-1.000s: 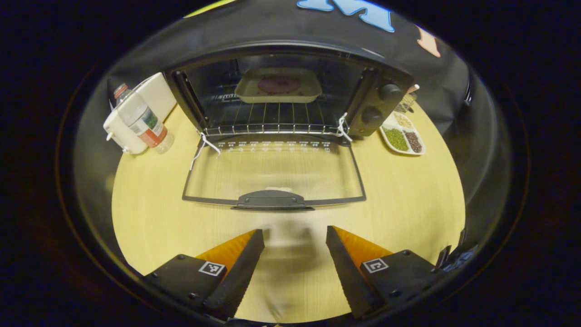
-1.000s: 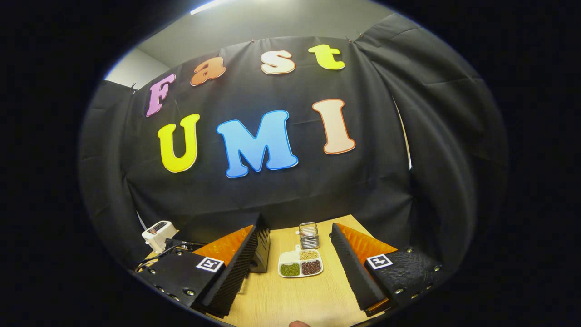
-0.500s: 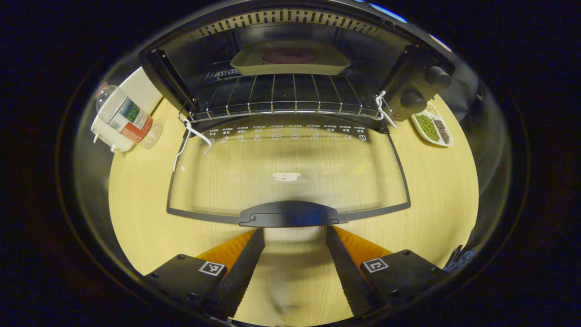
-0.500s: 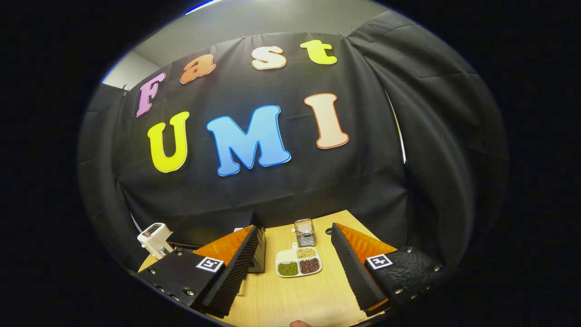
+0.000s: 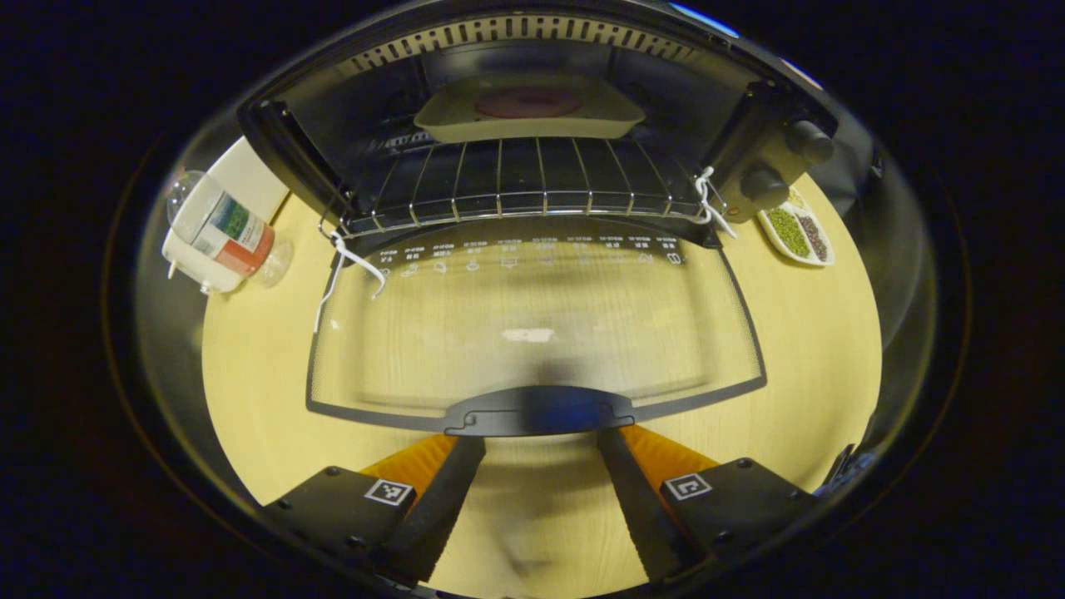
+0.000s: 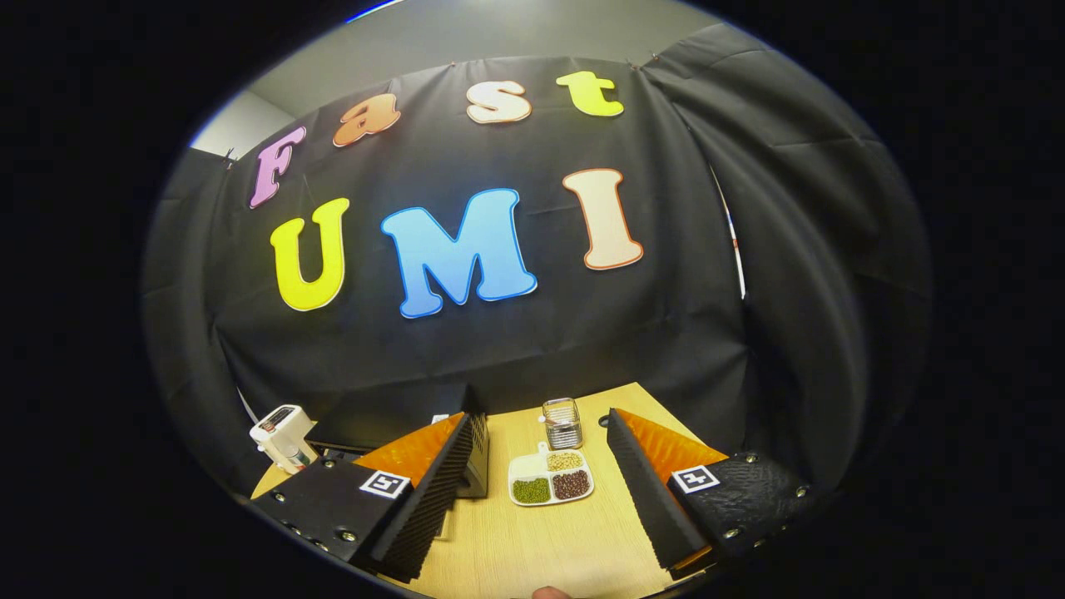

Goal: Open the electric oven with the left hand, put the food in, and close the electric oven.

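The black electric oven stands open, and its glass door lies folded down flat over the wooden table. A pale tray holding round dark-red food rests at the back of the wire rack. My left gripper is open, and its fingertips reach just under the door's black handle without pressing on it. In the right gripper view, my right gripper is open and holds nothing, raised above the table to the right of the oven.
A clear bottle leans on a white appliance left of the oven. A white divided dish of beans sits right of the oven's knobs. Behind the dish stands a small metal mesh cup.
My left gripper has moved forward toward the oven, so its fingertips now reach the door handle that earlier lay some way ahead. The right gripper has barely shifted.
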The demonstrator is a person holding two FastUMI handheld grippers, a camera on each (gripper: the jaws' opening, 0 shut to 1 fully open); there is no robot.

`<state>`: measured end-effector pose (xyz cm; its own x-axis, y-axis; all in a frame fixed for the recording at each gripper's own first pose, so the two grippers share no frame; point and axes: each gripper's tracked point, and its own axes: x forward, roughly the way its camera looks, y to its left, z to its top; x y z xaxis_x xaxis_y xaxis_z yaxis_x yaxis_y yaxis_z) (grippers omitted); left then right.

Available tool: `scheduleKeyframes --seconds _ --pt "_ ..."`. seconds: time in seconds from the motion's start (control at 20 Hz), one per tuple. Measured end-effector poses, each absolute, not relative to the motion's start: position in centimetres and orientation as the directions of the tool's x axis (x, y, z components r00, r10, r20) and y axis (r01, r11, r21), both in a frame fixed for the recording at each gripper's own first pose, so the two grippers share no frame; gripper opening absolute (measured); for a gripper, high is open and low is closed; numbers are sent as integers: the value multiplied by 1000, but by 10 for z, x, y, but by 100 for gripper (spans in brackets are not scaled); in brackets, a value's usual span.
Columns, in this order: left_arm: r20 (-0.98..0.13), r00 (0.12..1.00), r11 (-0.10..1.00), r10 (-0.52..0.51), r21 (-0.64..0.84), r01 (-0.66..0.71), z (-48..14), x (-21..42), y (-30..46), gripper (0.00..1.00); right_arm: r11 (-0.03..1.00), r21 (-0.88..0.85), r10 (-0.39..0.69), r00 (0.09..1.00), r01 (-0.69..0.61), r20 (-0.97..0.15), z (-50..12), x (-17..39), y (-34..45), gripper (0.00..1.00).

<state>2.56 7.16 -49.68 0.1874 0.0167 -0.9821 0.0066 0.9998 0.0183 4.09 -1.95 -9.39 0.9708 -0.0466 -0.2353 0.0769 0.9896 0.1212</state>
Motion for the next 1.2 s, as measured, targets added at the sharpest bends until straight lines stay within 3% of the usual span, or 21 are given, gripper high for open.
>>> scheduleKeyframes --seconds 0.05,0.1,0.3,0.35,0.45,0.5,0.75,0.8,0.9,1.2 --pt "-980 199 1000 16 18 9 -492 25 71 99 990 119 -43 972 72 -231 -92 41 -18 99" --pt "-977 211 1000 14 16 11 -488 25 71 89 990 121 -39 973 68 -229 -91 41 -16 99" --pt "-963 271 1000 2 7 16 -465 25 70 99 991 122 -25 974 54 -225 -89 39 -10 99" --pt "-958 285 1000 -1 4 17 -460 25 70 94 993 109 -30 974 55 -224 -87 38 -11 99" --pt "-951 310 1000 -6 -2 13 -451 26 70 99 994 96 -25 975 47 -222 -86 36 -13 99" --pt "-947 320 1000 -4 0 13 -447 27 70 89 995 91 -25 975 46 -223 -86 36 -15 99" --pt "-938 346 1000 12 17 12 -442 34 72 99 994 100 -27 976 50 -217 -81 34 -22 99" --pt "-936 351 1000 17 21 10 -442 34 73 94 994 98 -26 976 49 -217 -81 34 -24 99" --pt "-933 360 1000 24 27 3 -441 38 72 99 995 92 -27 975 48 -221 -82 32 -27 99" --pt "-919 390 999 49 52 -4 -439 45 74 94 995 89 -32 972 54 -234 -86 26 -38 99"
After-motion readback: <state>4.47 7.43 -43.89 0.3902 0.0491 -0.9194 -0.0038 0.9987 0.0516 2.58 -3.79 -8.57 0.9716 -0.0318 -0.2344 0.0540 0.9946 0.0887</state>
